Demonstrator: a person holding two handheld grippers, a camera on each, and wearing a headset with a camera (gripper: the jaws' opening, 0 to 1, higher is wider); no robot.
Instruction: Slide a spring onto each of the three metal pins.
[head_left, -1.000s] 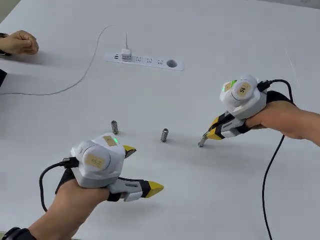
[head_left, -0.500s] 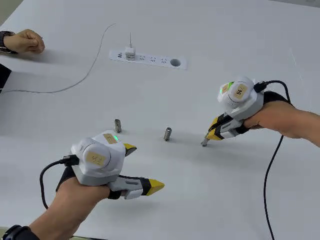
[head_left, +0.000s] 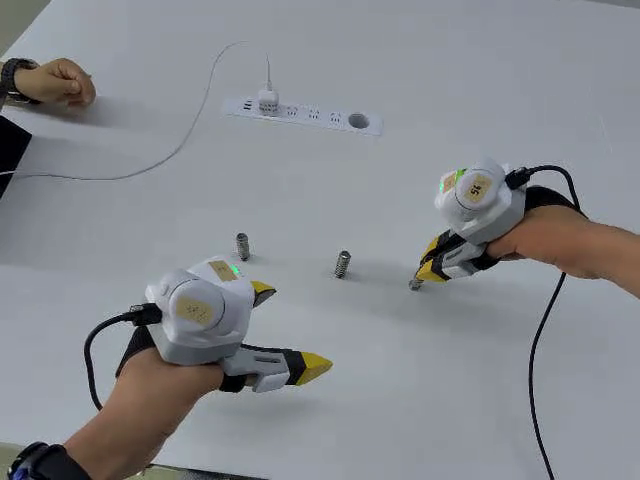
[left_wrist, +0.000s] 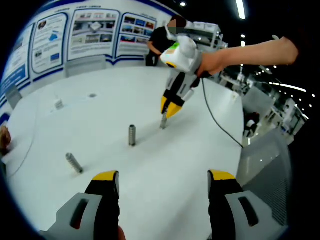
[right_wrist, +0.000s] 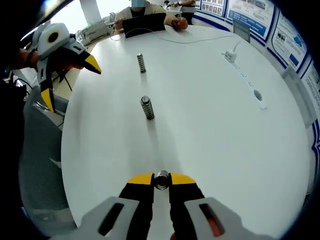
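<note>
Two metal pins with springs on them stand on the white table: one to the left (head_left: 242, 246) (left_wrist: 73, 162) (right_wrist: 141, 62), one in the middle (head_left: 342, 264) (left_wrist: 132, 135) (right_wrist: 146, 107). To the right, my right gripper (head_left: 428, 272) (right_wrist: 161, 181) is shut on a third small spring (head_left: 415, 284) (left_wrist: 163, 121) (right_wrist: 161, 179), whose lower end is at the table surface. In the right gripper view this spring appears end-on between the yellow tips. My left gripper (head_left: 290, 330) (left_wrist: 162, 180) hovers open near the table's front, with nothing between its jaws, short of the left and middle pins.
A white power strip (head_left: 300, 113) with a plugged-in charger (head_left: 268, 98) and a thin cable (head_left: 190, 130) lies at the back. Another person's fist (head_left: 55, 82) rests at the far left. A black cable (head_left: 540, 350) trails from my right gripper toward the front.
The head camera has shifted, so everything sits slightly right and lower. The spring in my right gripper looks shorter and more upright than a second ago. My left gripper has barely moved.
</note>
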